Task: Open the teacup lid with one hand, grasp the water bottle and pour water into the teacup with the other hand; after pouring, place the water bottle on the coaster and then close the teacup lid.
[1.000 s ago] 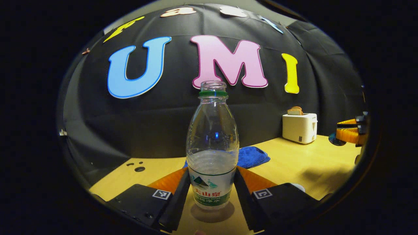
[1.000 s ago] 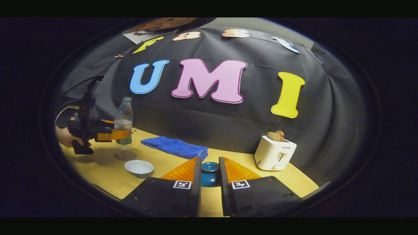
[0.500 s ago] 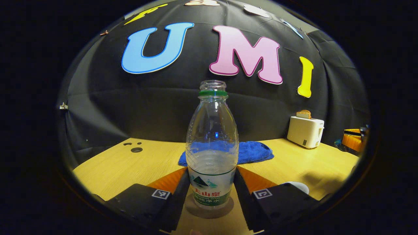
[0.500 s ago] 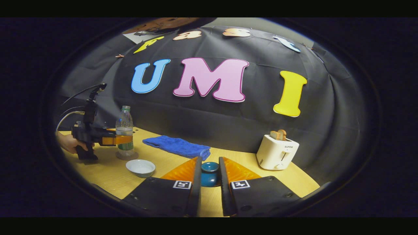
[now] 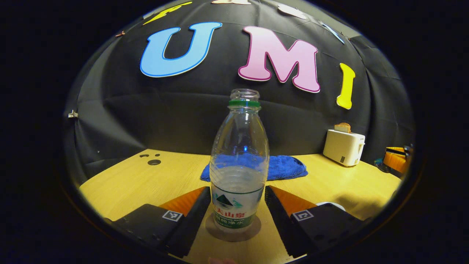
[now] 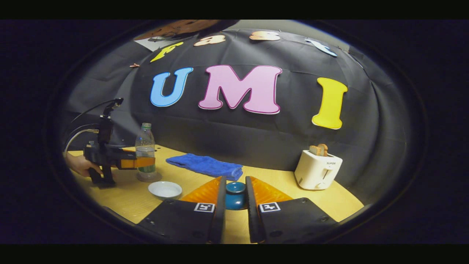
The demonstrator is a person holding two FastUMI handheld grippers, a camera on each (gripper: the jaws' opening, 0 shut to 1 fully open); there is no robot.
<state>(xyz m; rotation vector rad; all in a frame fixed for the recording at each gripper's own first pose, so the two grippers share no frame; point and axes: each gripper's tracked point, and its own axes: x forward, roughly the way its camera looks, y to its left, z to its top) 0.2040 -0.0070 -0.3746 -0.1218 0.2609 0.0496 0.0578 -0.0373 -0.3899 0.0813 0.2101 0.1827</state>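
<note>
A clear water bottle (image 5: 238, 172) with no cap, partly full, stands upright on a round brown coaster (image 5: 253, 231). My left gripper (image 5: 237, 189) straddles its label, the fingers a sliver off each side, so it is open. In the right gripper view the same bottle (image 6: 145, 146) stands on the coaster (image 6: 157, 178) with the left gripper (image 6: 144, 162) around it, held by a hand (image 6: 78, 165). My right gripper (image 6: 234, 189) is shut on the teal teacup lid (image 6: 235, 192). The white teacup (image 6: 165, 189) sits uncovered near the coaster.
A folded blue cloth (image 6: 205, 165) lies at the back of the wooden table (image 6: 278, 183). A white toaster (image 6: 318, 169) with bread stands at the back right. In the left gripper view the cloth (image 5: 284, 167) is behind the bottle and the toaster (image 5: 343, 147) far right.
The left gripper lowered the bottle onto the coaster, and its fingers have spread slightly off the bottle's sides. The right gripper keeps hold of the lid, hardly moving.
</note>
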